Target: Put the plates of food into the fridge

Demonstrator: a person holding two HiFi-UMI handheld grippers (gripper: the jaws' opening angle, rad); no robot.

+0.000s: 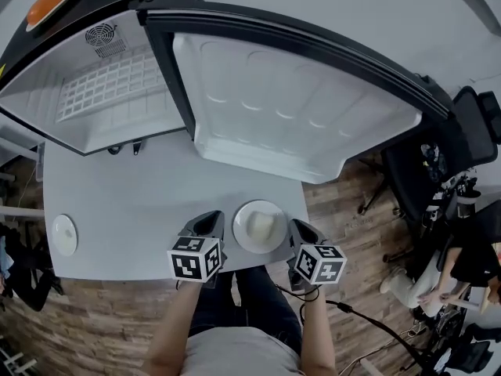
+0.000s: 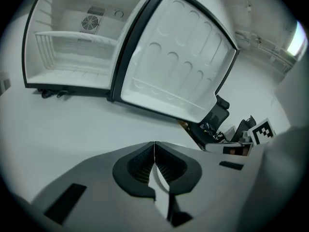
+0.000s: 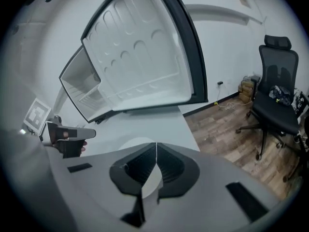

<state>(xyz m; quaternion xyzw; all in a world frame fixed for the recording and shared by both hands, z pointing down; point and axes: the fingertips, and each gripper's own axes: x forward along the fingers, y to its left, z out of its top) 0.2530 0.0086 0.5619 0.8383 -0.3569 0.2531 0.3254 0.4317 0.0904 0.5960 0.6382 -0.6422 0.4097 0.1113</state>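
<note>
A white plate with a pale piece of food (image 1: 259, 225) sits near the table's front edge, between my two grippers. My left gripper (image 1: 210, 219) is just left of it, jaws shut with nothing between them (image 2: 154, 148). My right gripper (image 1: 303, 230) is just right of it, also shut and empty (image 3: 156, 149); the plate's rim (image 3: 136, 142) peeks out beyond its jaws. A second small white plate (image 1: 64, 234) lies at the table's far left. The fridge (image 1: 109, 92) stands at the back of the table, its door (image 1: 290, 108) swung wide open and its wire shelf (image 2: 72, 45) bare.
The grey table (image 1: 133, 202) ends just right of the plate, with wood floor (image 3: 231, 120) beyond. A black office chair (image 3: 277, 95) and a seated person (image 1: 462, 265) are off to the right. The open door overhangs the table's right rear.
</note>
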